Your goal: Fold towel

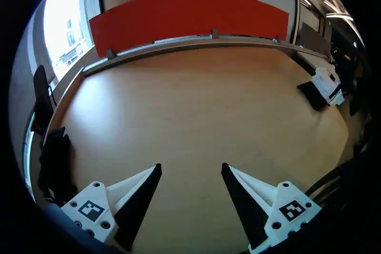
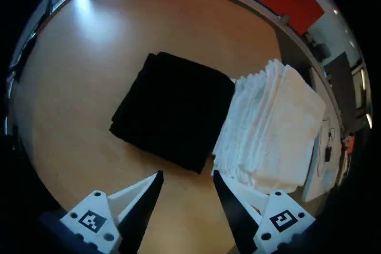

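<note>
A folded black towel (image 2: 175, 113) lies on the wooden table (image 2: 95, 49) in the right gripper view. Pressed against its right side is a stack of folded white towels (image 2: 274, 127). My right gripper (image 2: 188, 177) hovers open just in front of the black towel's near corner, nothing between its fingers. My left gripper (image 1: 191, 170) is open over bare wooden table (image 1: 200, 106), its fingers holding nothing.
A red partition (image 1: 190, 15) runs along the table's far edge. A dark chair (image 1: 55, 163) stands at the left side in the left gripper view. A black and white device (image 1: 321, 89) sits at the table's right edge. Cables and equipment (image 2: 328, 151) lie right of the white stack.
</note>
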